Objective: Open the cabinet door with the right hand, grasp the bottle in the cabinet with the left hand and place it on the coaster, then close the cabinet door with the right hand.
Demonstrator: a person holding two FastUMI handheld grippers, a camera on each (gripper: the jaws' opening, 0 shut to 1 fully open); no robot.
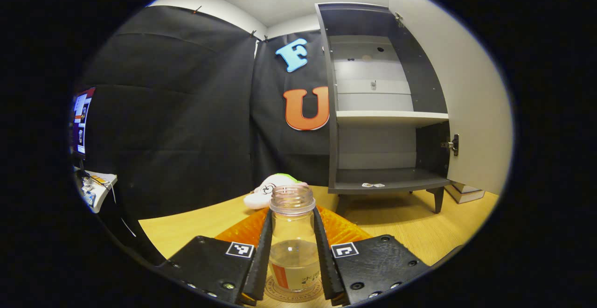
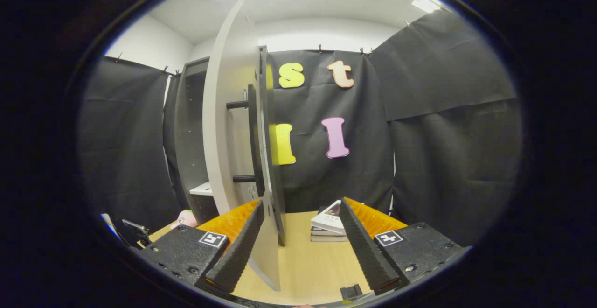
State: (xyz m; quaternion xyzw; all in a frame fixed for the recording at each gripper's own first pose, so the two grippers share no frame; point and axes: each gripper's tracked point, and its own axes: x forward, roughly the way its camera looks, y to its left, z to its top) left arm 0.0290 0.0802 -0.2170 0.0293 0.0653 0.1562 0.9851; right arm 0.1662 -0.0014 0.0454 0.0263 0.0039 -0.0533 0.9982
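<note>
Fingers of the left gripper (image 1: 293, 252) pinch a clear, uncapped bottle (image 1: 292, 242) from both sides, holding it upright on a round coaster (image 1: 294, 294) on the wooden table (image 1: 419, 228). Behind it stands the cabinet (image 1: 387, 112) with its shelves bare. In the right gripper view, the right gripper (image 2: 303, 247) has its jaws spread wide around the edge of the open cabinet door (image 2: 228, 135), near its bar handle (image 2: 253, 140).

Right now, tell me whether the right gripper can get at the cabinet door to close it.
Probably yes: the right gripper is open, the open cabinet door's edge stands between its fingers, and nothing blocks it.
</note>
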